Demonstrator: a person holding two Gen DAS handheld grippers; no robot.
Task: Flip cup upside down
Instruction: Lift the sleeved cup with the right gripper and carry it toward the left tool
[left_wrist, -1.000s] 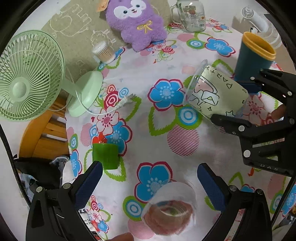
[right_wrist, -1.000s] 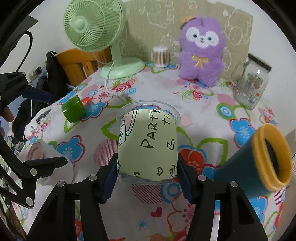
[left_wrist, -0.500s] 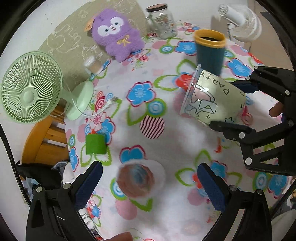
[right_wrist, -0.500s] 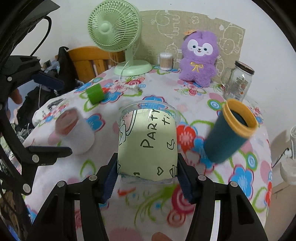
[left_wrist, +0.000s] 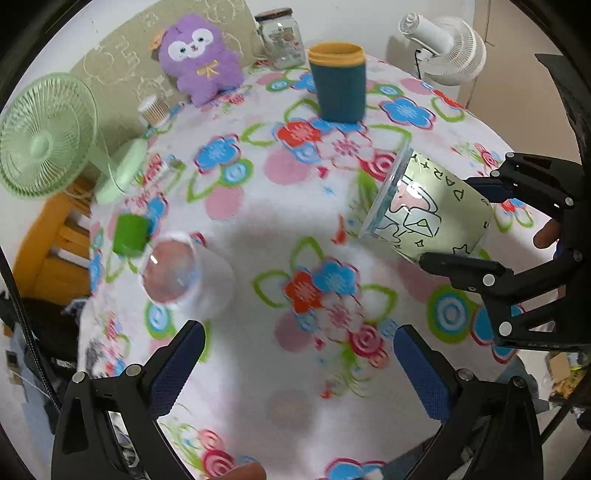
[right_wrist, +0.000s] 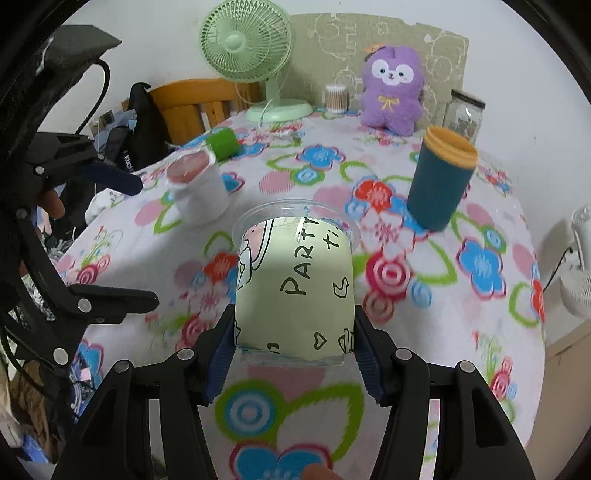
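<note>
Right claw (right_wrist: 295, 343) clenched on cup (right_wrist: 295, 280), lower centre of frame, lifted off table (right_wrist: 461, 314). Left claw (left_wrist: 299, 365) released, empty. We judge flip underway: cup on side; inversion, set-down left.

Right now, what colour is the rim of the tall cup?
Yellow-orange, above a dark teal body; the tall cup shows it best in the right wrist view.

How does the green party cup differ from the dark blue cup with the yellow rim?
The party cup is pale green with drawings and a clear rim; the blue cup is plain teal, yellow-rimmed. The party cup is held off the table in the right gripper; the blue cup stands on the tablecloth, ungripped. Both are open-topped.
</note>
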